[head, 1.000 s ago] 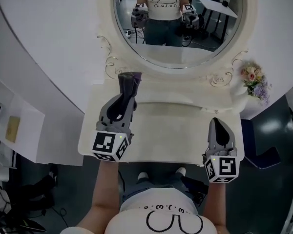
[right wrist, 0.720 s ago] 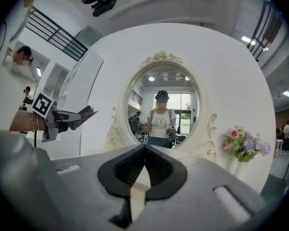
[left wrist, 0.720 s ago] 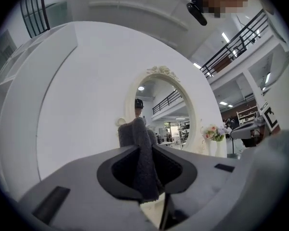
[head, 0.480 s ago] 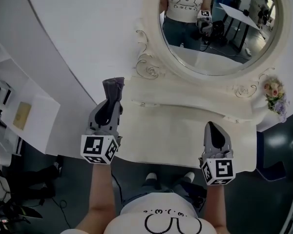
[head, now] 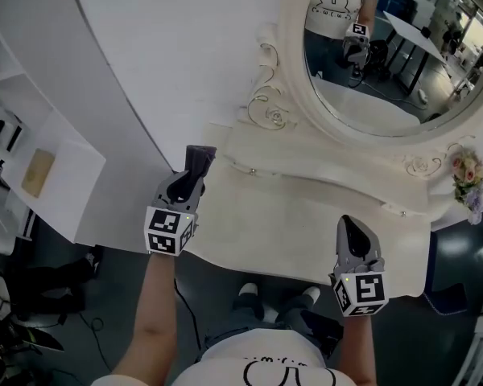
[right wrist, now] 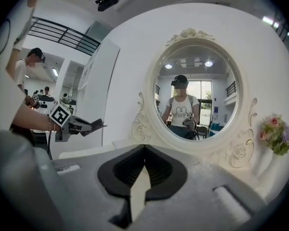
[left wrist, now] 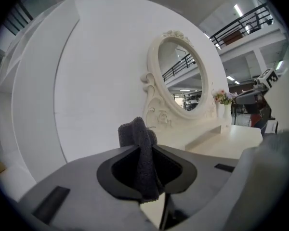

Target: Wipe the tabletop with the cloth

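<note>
- Nearest: both forearms reach out from the person's white shirt [head: 282, 368]. Each hand carries a gripper with a marker cube at its near end.
- Right gripper [head: 348, 223]: over the near right part of the cream tabletop [head: 290, 223]. Its jaws are brought together, the tips meeting, with only a thin slit lower down. Nothing is between them.
- Left gripper [head: 195, 167]: at the tabletop's left end, close to the white curved wall [head: 169, 63]. Its jaws stand narrow, pinched on the dark grey cloth [left wrist: 143, 162].
- The cloth stands upright in the clamp. A bunched fold pokes out past the jaw tips and the lower edge hangs below them. It sits near the table's left rear corner, beside the raised back ledge [head: 322, 171]. Cannot tell whether it touches the surface.
- Farther: an oval mirror [head: 378, 47] in a scrolled cream frame rises from the ledge and reflects the person.
- Far right: a small bunch of flowers [head: 467, 175].
- Far left, beyond the wall: a white shelf [head: 64, 191] with a tan flat item on it.
</note>
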